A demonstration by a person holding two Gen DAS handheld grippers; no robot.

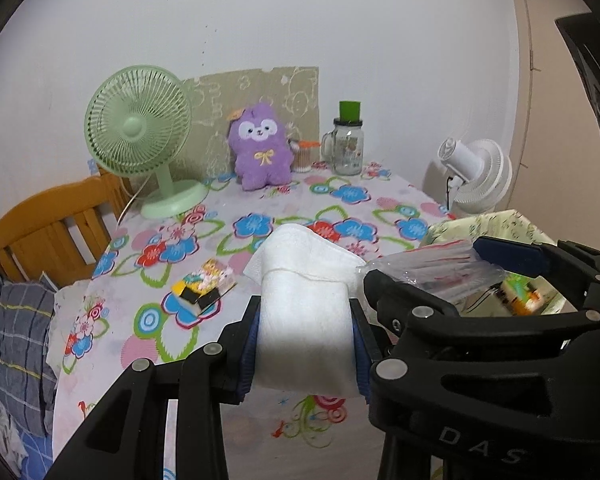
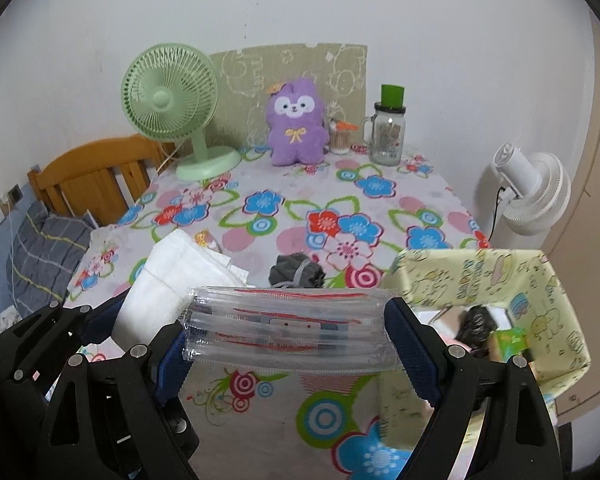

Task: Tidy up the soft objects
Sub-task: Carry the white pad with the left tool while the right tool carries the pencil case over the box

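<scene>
The left gripper [image 1: 306, 344] hung above the near edge of the table, angled downward, its blue pads [image 1: 247, 354] pressed in on both sides of a folded white towel [image 1: 304, 312]. Just to its right, the right gripper [image 2: 290, 344] tilted down likewise, jaws set wide and clamped on the ends of a clear plastic pack [image 2: 288, 330], held crosswise

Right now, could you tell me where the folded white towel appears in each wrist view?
Left wrist: folded white towel at lower centre, clamped in the left gripper.
Right wrist: towel at lower left, beside the clear packet.
Shared landmark: purple plush toy.
</scene>
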